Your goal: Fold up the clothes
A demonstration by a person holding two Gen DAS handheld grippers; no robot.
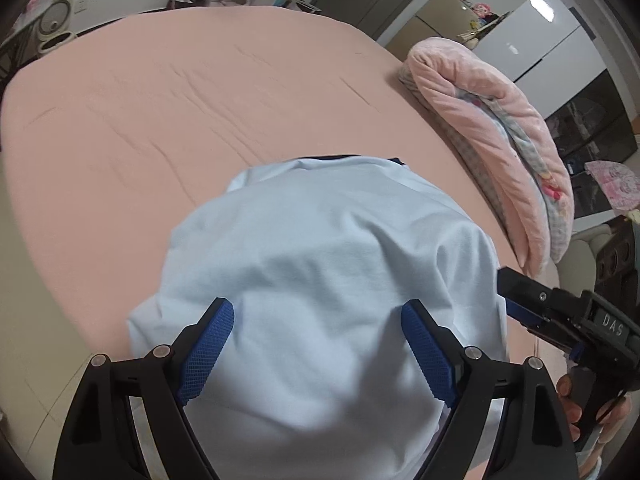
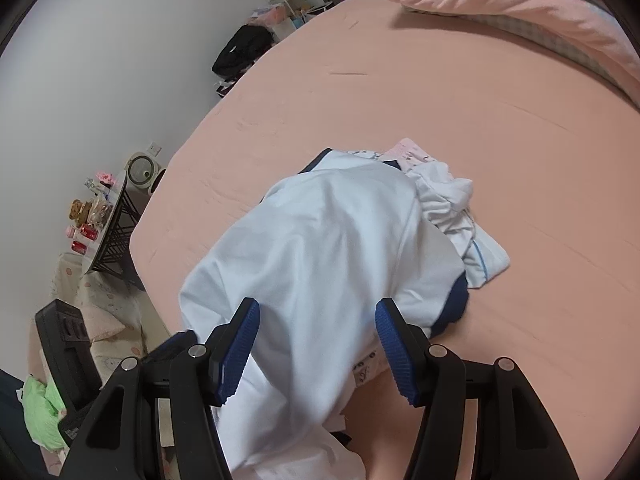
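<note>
A light blue shirt (image 1: 320, 240) with navy trim (image 2: 456, 300) lies spread on the pink bed (image 1: 160, 100). Its near part runs toward the bed's front edge. In the left wrist view my left gripper (image 1: 318, 306) hovers over the shirt's near half, its jaws wide and the blue pads (image 1: 208, 344) clear of the cloth. My right gripper (image 2: 318, 304) stands over the same shirt (image 2: 328, 240) with its jaws apart; fabric passes under and between them without being pinched. The right gripper's black housing (image 1: 600, 320) shows at the left view's right edge, with a hand (image 1: 572, 400) on it.
A small heap of white and pink clothes (image 2: 452, 200) lies just beyond the shirt. A rolled pink quilt (image 1: 500, 120) borders the bed's right side. A side table with cans (image 2: 108, 220) and a black bag (image 2: 244, 52) stand off the bed's left edge.
</note>
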